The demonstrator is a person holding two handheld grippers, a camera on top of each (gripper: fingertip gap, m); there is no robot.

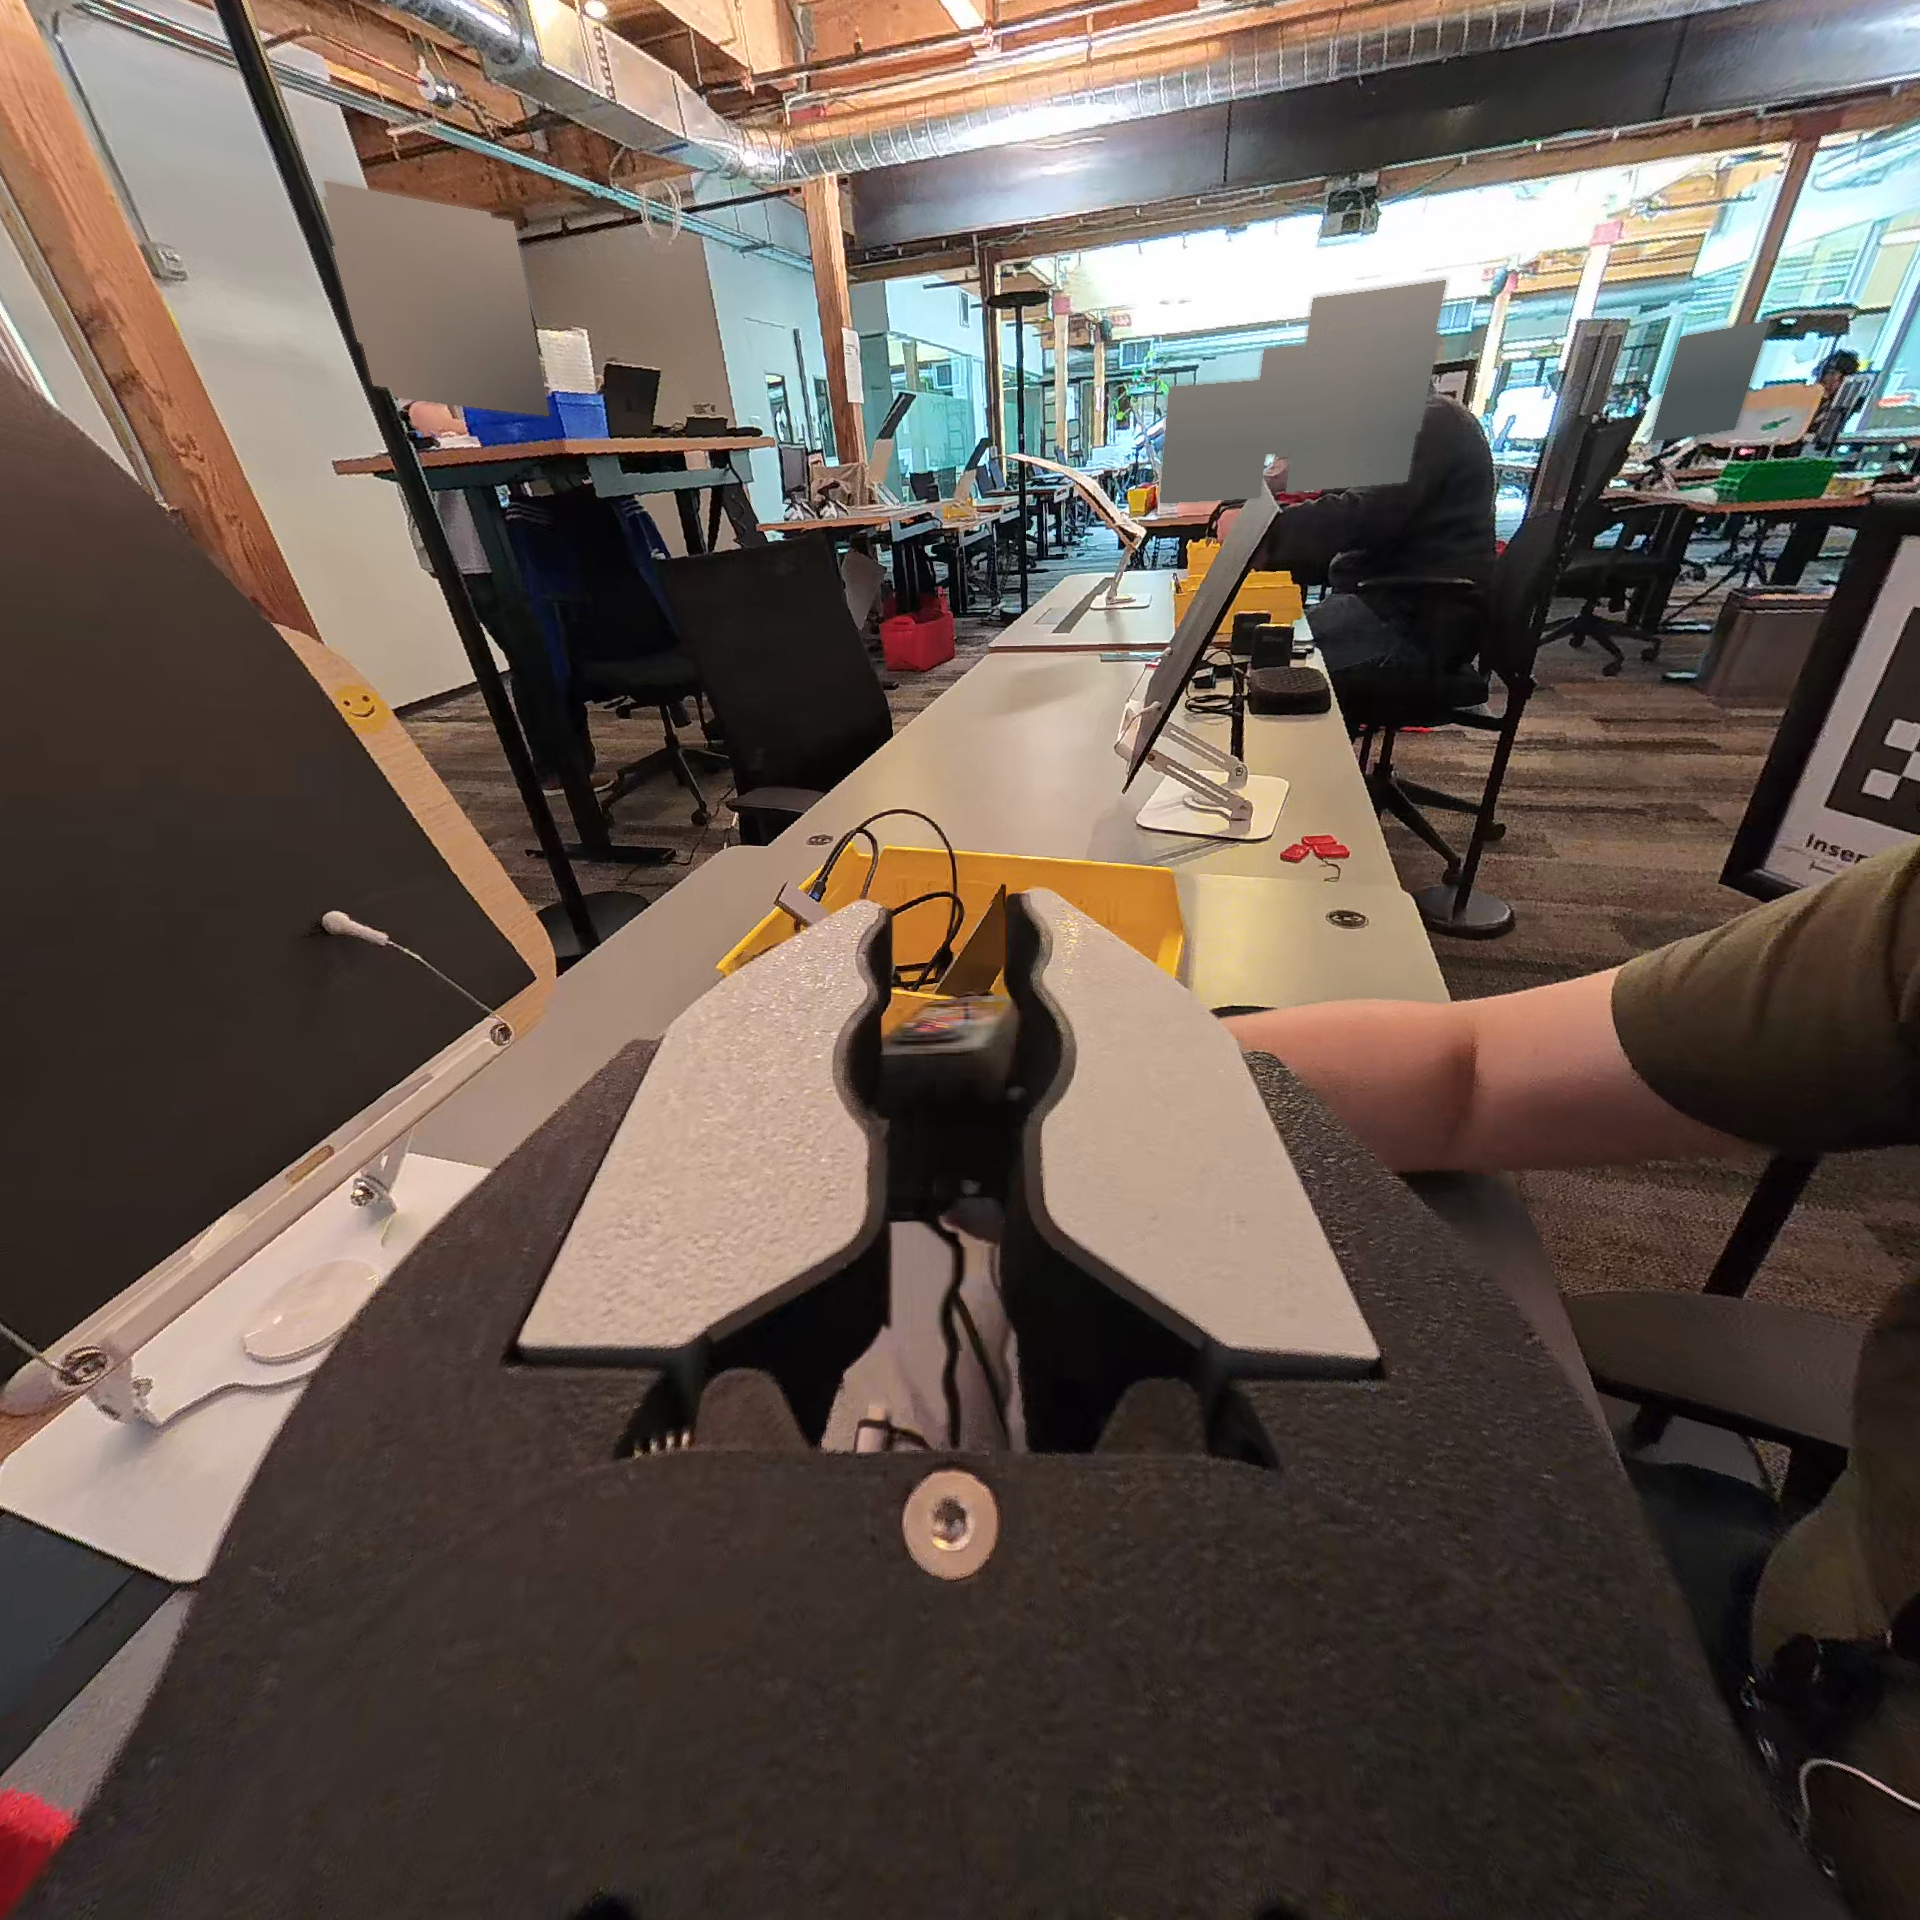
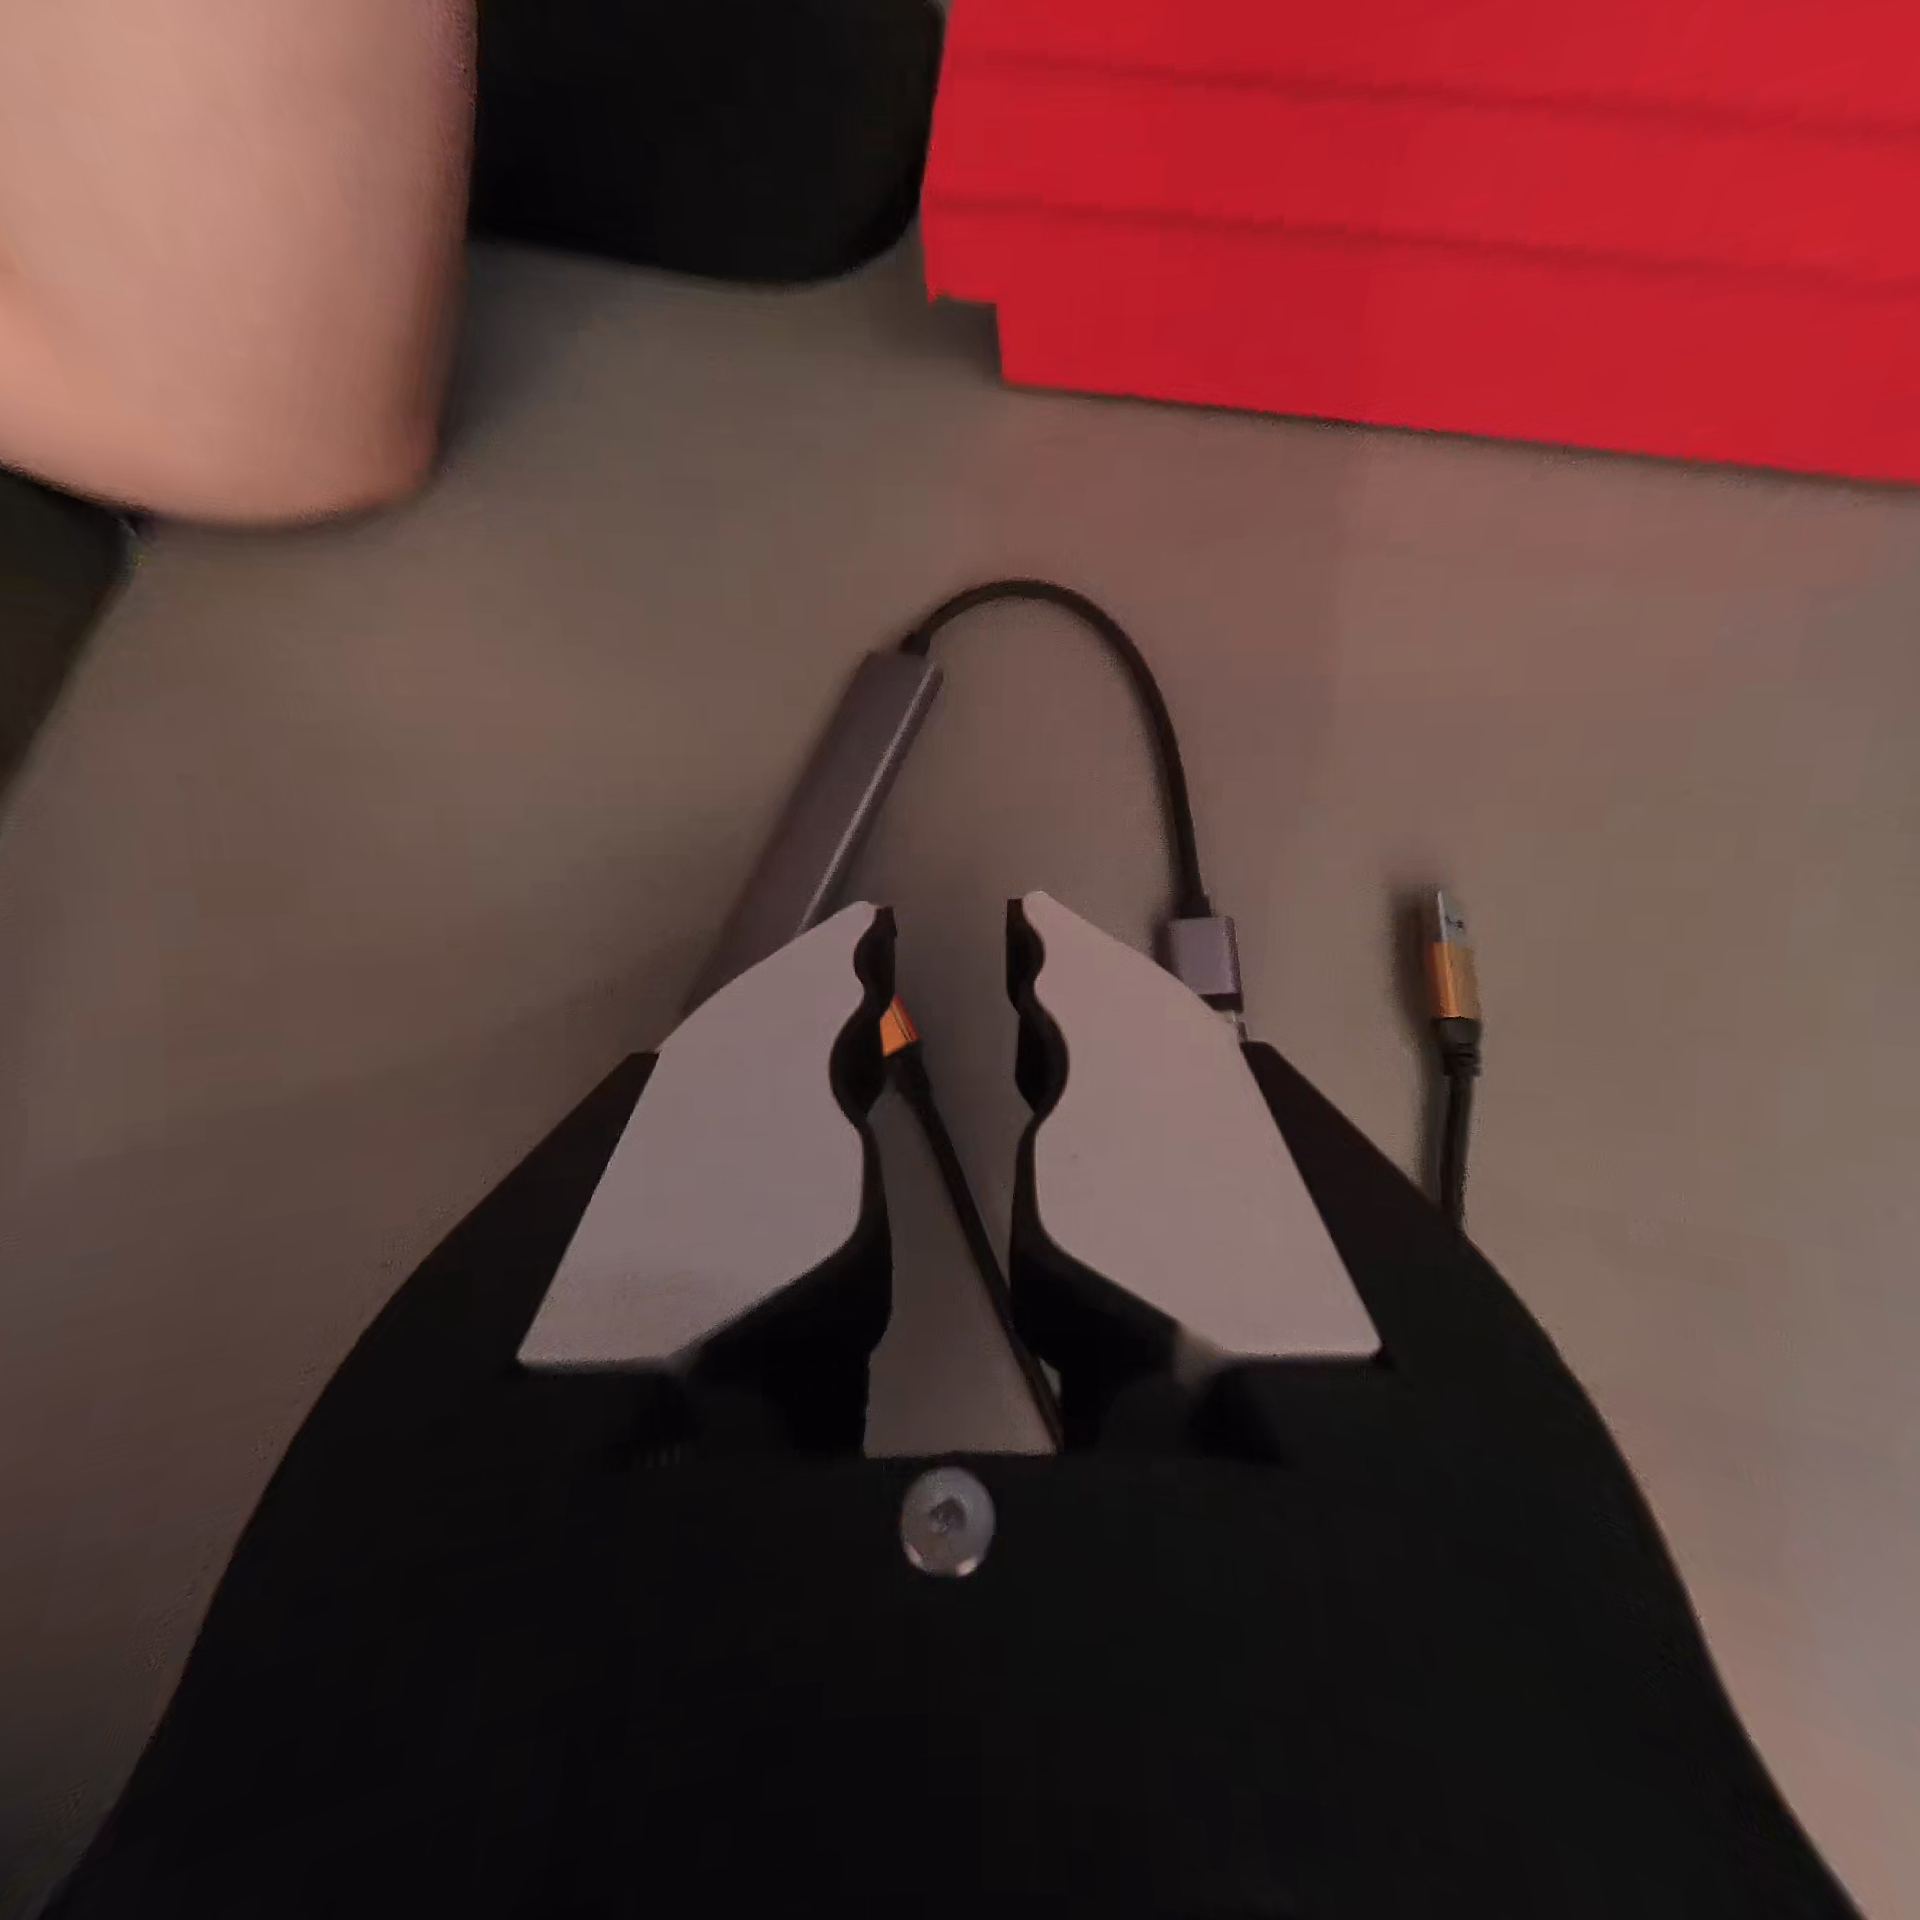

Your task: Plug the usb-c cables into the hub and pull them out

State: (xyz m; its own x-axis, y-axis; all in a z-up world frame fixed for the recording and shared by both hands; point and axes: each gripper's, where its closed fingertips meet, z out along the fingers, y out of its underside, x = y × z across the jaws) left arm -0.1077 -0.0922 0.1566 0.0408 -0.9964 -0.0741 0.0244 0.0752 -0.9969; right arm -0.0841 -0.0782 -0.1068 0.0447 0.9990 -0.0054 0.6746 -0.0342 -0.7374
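We see a long grey table (image 1: 1018, 748), and on it a yellow bin (image 1: 1081, 883) just beyond the left gripper (image 1: 951, 925). Inside the bin lie black looped cables (image 1: 925, 904), and a grey plug (image 1: 800, 902) hangs over its near left rim. At the left a dark tilted screen (image 1: 208, 883) on a white stand is close to the gripper. From the right a person's bare forearm (image 1: 1434, 1070) reaches over the table.

The left gripper pinches a small dark object (image 1: 951, 1060) between its fingers; what it is we cannot tell.

In the right wrist view a red block (image 2: 1455, 208), blurred, lies at the far side of the table. The grey hub (image 2: 852, 800) lies on the table, partly hidden under the left finger of the right gripper (image 2: 951, 925). Its own black lead (image 2: 1132, 675) curves to a grey connector (image 2: 1205, 961). The right gripper is spread, and a black cable with an orange plug (image 2: 896, 1031) passes between its fingers, at the hub's side. Whether that plug sits in a port is hidden. A second orange-tipped cable (image 2: 1449, 977) lies apart, to the right.
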